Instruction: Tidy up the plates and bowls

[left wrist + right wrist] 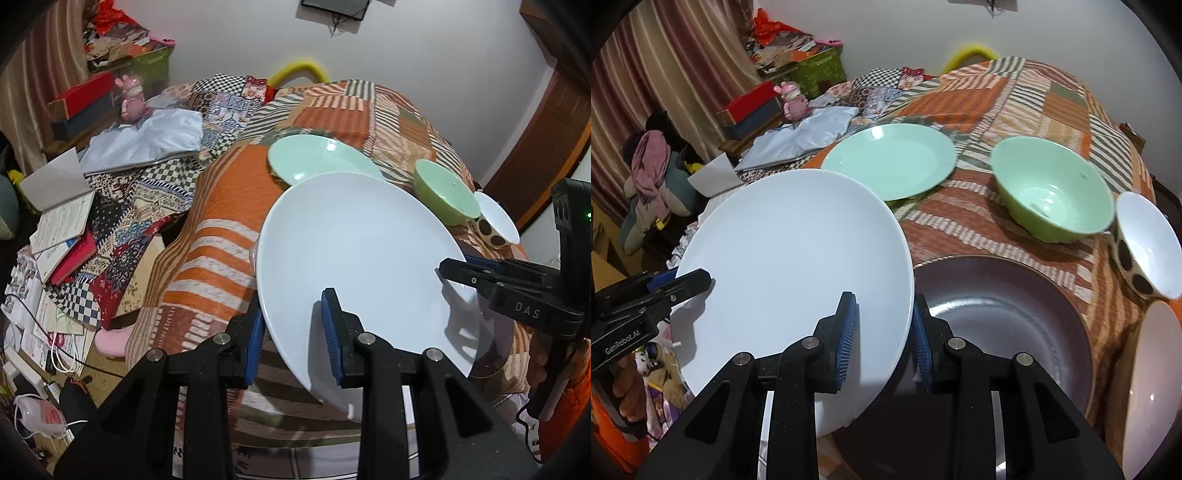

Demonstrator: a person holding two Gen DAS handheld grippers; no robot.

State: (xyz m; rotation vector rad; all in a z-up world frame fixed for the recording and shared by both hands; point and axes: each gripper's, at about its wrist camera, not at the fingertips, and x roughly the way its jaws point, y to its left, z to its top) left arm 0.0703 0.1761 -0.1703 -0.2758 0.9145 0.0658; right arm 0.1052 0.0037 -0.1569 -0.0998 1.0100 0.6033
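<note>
Striped orange patchwork cloth covers the worktop. Both the left gripper and the right gripper pinch the big round white plate by its rim with their blue fingers, holding it tilted just above a dark brown plate.

A large white plate is held tilted above the patchwork-covered surface, clamped at opposite rims. Beneath its right edge a dark brown plate is laid flat. Farther back a pale green plate is seen, and to its right a green bowl stands upright. A white bowl with dark spots is set beside it, seemingly touching, and part of another white dish is cut off at the right
</note>
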